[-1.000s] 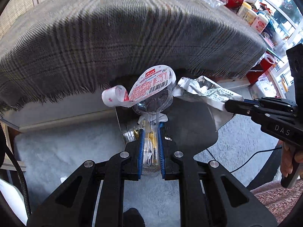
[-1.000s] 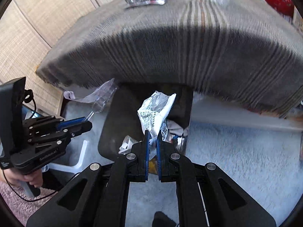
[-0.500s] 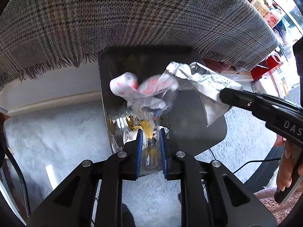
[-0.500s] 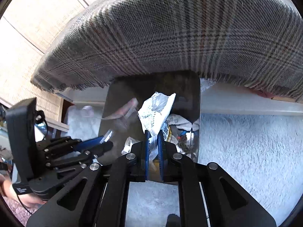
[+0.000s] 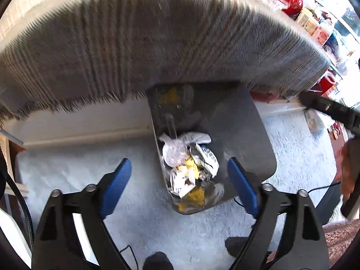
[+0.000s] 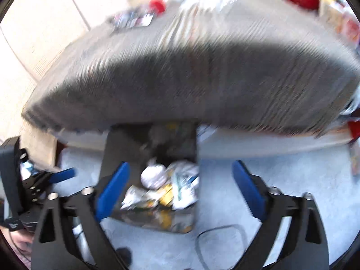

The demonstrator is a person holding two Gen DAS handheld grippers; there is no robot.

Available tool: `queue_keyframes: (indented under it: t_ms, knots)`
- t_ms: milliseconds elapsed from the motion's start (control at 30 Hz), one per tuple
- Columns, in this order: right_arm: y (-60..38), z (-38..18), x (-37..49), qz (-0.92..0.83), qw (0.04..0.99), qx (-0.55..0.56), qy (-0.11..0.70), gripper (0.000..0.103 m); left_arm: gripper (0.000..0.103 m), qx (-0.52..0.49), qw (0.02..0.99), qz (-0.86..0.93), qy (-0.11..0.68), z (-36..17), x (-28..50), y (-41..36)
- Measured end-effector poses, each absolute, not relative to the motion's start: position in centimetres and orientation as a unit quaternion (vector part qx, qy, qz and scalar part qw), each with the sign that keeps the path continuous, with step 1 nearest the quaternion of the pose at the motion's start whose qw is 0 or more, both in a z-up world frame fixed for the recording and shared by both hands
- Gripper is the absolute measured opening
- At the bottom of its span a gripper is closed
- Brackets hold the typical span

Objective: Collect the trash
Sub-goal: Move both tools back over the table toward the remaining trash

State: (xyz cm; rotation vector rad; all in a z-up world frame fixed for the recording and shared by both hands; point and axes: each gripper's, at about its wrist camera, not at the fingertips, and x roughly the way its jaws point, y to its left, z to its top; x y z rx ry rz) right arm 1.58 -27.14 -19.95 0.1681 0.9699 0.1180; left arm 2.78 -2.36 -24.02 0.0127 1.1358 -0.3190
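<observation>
Your left wrist view is the sharper of the two: it shows the plaid cloth (image 5: 157, 45) with its fringed edge hanging over the table, and past its right end a cluttered shelf area with red containers (image 5: 290, 2). Your right wrist view is heavily smeared, but it alone shows the cloth's top, where a flat clear packet (image 6: 132, 20) and a red item (image 6: 157, 5) lie, both too blurred to identify.

Below the cloth's edge, a pale shaggy carpet (image 5: 78, 168) covers the floor, and a white baseboard runs behind it. On the carpet stands the dark trash bin (image 5: 247, 135), partly tucked under the overhang. The trash (image 5: 191, 164) lies inside the bin: crumpled white wrappers, a clear plastic cup shape, and yellow scraps, heaped toward its bottom. In the right view the same heap (image 6: 164, 186) shows as white and yellow blobs.

You hold both tools above the bin, tilted down toward its mouth. Your left gripper (image 5: 180, 184) has its blue-padded fingers spread wide, with nothing between them. Your right gripper (image 6: 180, 189) is spread just as wide and equally empty. Each view catches the other tool at its edge: the right one at the right margin, the left gripper (image 6: 60, 174) at lower left.
</observation>
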Motion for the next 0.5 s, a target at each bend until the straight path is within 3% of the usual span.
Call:
queue_keyframes:
  t_ms: [167,500]
  knots:
    - [-29.9,-16.3,2.3,0.030,0.906,0.086,0.414,0.100,0.093,-0.005,0.848,-0.140,0.511,-20.6,4.1,-1.7]
    - [-32.4,-11.9,7.3,0.009,0.926,0.121,0.358,0.100,0.092,-0.011,0.883,-0.150,0.444,-13.7,9.4,-3.5]
